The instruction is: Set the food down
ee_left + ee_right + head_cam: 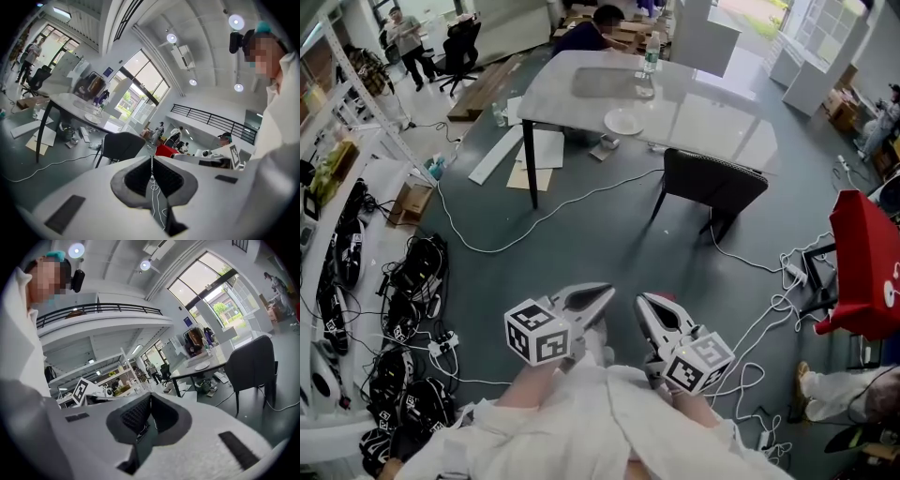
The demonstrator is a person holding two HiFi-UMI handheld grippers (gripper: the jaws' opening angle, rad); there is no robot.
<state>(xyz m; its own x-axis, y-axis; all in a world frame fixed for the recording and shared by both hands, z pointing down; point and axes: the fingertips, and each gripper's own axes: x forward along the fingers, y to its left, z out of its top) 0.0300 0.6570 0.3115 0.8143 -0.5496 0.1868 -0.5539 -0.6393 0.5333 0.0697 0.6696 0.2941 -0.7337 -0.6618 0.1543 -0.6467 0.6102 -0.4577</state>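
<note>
We hold nothing: left hand-held gripper (602, 292) and right hand-held gripper (645, 302) both closed, empty. Bench (712, 103) well off; floor cables (474, 247) could trip us on the way over

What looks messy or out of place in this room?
The floor is messy: white boards and a cardboard sheet lie flat beside the table leg, and a long white cable snakes loose across the floor toward the chair. On the table, the white plate looks fine.
</note>
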